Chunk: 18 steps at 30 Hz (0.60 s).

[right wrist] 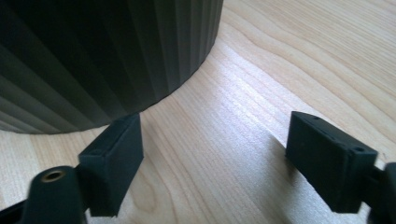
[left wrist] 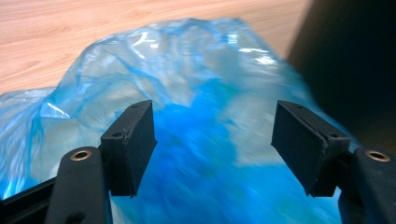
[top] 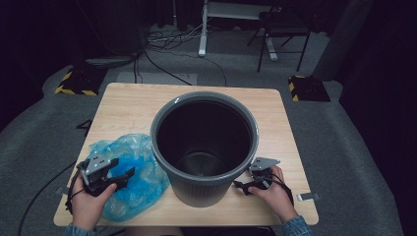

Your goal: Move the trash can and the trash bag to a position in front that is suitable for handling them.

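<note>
A dark grey ribbed bin (top: 204,142) stands empty in the middle of the wooden table (top: 133,103). A crumpled blue plastic bag (top: 128,167) lies on the table against the bin's left side. My left gripper (top: 123,176) hovers over the bag, open, with the blue bag (left wrist: 205,154) spread under and between the jaws but not pinched. My right gripper (top: 244,187) rests low by the bin's right base, open over bare wood; the bin's ribbed wall (right wrist: 93,56) curves just beyond the left jaw.
Grey carpet surrounds the table. Cables (top: 167,44) and a metal stand (top: 202,29) lie beyond the far edge, with yellow-black striped blocks (top: 74,83) at both far corners. A small grey clip (top: 307,197) sits on the table's right front edge.
</note>
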Tool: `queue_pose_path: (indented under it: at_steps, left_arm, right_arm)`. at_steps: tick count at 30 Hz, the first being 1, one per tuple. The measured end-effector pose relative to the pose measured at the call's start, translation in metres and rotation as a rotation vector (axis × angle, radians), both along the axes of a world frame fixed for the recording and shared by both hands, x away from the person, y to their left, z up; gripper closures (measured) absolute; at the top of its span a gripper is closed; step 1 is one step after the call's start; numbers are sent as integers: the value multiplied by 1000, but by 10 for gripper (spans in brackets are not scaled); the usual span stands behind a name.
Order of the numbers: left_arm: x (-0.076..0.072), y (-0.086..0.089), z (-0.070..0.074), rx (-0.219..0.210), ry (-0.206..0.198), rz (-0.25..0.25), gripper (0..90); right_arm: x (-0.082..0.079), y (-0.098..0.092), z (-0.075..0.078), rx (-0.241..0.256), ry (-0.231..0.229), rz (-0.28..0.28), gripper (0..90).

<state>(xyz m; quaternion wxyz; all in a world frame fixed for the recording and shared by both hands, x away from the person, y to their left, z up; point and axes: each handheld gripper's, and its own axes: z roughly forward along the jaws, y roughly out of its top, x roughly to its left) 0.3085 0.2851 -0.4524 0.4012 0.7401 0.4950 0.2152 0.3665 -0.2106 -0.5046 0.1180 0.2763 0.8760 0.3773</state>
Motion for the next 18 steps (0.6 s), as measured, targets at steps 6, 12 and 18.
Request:
queue_pose_path:
  at_steps: [6,12,18]
  left_arm:
    - [21,4,-34,37,58,-2,340]
    - [30,6,-48,68,86,-20,333]
    - [30,3,-53,117,77,-41,321]
  right_arm:
    - [-1,-7,1,59,46,-45,176]
    - [-5,-26,21,119,19,-110,292]
    - [-6,-41,44,136,-17,-139,300]
